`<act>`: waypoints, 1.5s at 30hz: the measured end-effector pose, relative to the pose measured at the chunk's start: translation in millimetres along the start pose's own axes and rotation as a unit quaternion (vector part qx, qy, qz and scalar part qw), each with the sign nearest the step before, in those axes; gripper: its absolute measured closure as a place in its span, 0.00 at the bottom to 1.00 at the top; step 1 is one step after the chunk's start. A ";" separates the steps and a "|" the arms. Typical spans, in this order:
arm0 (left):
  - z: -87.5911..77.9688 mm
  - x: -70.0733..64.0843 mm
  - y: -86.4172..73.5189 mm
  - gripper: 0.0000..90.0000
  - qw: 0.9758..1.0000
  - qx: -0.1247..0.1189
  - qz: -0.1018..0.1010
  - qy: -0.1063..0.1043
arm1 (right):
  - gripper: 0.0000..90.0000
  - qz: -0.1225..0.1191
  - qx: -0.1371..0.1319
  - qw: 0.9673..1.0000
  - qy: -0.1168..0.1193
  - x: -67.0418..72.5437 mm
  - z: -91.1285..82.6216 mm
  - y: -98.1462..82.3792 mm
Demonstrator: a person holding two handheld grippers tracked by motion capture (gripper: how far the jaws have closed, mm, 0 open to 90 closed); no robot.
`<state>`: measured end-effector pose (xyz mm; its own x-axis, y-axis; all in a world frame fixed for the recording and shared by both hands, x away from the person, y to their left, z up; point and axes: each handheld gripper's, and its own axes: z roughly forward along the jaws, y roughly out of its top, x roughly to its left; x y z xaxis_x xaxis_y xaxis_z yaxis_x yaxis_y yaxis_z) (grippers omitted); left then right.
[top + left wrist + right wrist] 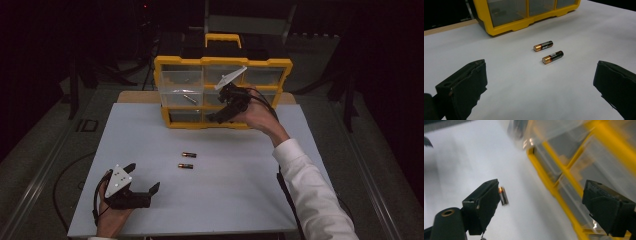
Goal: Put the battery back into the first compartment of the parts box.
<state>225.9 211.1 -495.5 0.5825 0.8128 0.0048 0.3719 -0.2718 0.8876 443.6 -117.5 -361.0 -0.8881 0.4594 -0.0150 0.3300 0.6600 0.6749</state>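
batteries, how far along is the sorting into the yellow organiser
Partly done, it seems. One small brass-coloured cylinder, likely a battery, already lies in a middle clear drawer of the yellow plastic organiser. The right gripper is up at the organiser front, jaws open and empty. Two black-and-copper batteries lie on the white table. The left gripper waits open near them.
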 end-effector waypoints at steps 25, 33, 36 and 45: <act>0.1 -0.1 -0.1 0.00 1.000 0.001 0.000 0.000 | 0.24 -0.056 0.087 0.994 0.029 42.5 83.7 -39.5; -0.2 0.2 -0.2 0.00 1.000 0.001 0.000 -0.001 | 0.33 -0.062 0.113 0.991 0.032 51.3 110.9 -44.3; -0.4 0.1 -0.2 0.00 1.000 0.000 0.001 0.000 | 0.36 -0.071 0.122 0.989 0.034 54.7 117.0 -45.0; -0.7 0.4 -0.4 0.00 1.000 -0.001 0.000 0.000 | 0.55 -0.071 0.153 0.984 0.059 65.2 139.1 -45.6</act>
<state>225.5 212.0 -495.6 0.5821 0.8131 0.0041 0.3712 -0.2702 0.8884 415.1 -35.0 -495.4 -0.9571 0.2896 0.0053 0.2652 0.8689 0.4179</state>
